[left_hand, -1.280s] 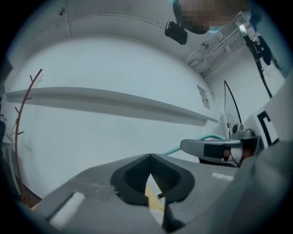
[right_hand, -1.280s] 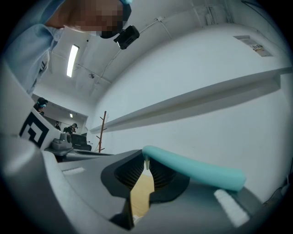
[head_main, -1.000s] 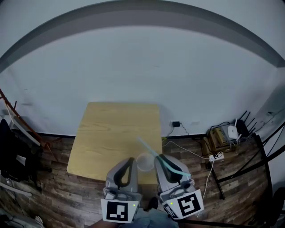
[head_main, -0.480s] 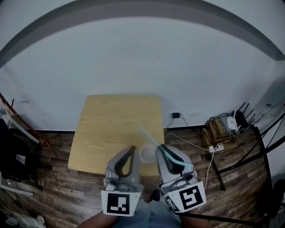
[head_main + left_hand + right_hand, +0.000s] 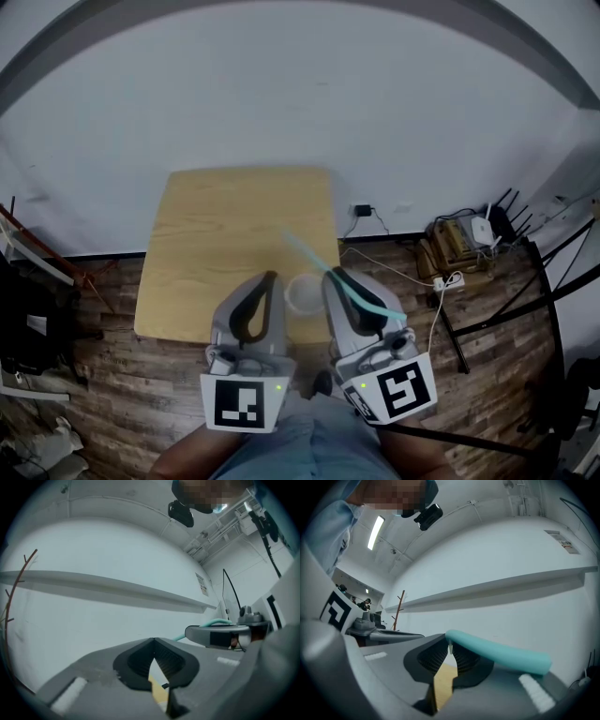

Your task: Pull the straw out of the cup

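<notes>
A clear plastic cup (image 5: 302,292) stands near the front right edge of the wooden table (image 5: 225,225), between my two grippers. The teal straw (image 5: 342,291) slants from over the table beyond the cup back across my right gripper (image 5: 330,275), whose jaws are shut on it. In the right gripper view the straw (image 5: 497,654) is pinched at the jaw tips and lies along the right jaw. I cannot tell whether its far end touches the cup. My left gripper (image 5: 272,277) sits just left of the cup, its jaws (image 5: 153,641) shut with nothing between them.
White wall behind the table. On the wood floor to the right lie cables, a power strip (image 5: 442,280) and a box with a white device (image 5: 473,232). Dark clutter (image 5: 23,328) stands at the left. A coat stand (image 5: 397,609) shows in the right gripper view.
The head view has shifted, so the table sits higher in the frame. Grippers, cup and straw keep their places relative to each other.
</notes>
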`<state>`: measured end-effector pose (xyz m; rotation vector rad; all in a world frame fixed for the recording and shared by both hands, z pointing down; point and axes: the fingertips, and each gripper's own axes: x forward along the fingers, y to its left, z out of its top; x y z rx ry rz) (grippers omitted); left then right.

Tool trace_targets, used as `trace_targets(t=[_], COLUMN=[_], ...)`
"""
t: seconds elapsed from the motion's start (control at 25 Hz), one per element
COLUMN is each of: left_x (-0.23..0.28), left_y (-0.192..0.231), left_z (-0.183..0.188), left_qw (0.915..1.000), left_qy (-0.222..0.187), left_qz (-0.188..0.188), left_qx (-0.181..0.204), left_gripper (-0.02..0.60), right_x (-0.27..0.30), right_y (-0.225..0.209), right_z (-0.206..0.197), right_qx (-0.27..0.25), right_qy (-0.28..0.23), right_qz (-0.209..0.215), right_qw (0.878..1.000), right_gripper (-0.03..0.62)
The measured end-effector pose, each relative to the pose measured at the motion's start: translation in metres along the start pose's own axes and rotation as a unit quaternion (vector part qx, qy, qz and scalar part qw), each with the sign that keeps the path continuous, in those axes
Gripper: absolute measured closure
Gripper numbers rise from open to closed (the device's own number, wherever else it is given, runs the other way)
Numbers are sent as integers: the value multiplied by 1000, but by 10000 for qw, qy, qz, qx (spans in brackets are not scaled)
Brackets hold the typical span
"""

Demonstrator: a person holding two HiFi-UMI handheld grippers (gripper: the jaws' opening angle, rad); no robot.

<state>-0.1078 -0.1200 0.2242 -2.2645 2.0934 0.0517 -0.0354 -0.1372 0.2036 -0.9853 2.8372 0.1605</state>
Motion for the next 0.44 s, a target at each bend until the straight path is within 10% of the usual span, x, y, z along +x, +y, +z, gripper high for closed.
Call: trace_targets(t=[0.44], left_x=[9], left_y=[1], left_z=[0], left_qw=[10000], left_qy=[-73], left_qz=[15], left_qx=[-23], left_gripper=[563], right_x=[6], right_y=[-7], right_z=[-3], right_qx=[0], right_qy=[10], right_qz=[20], right_qw=[10000], right_gripper=[557])
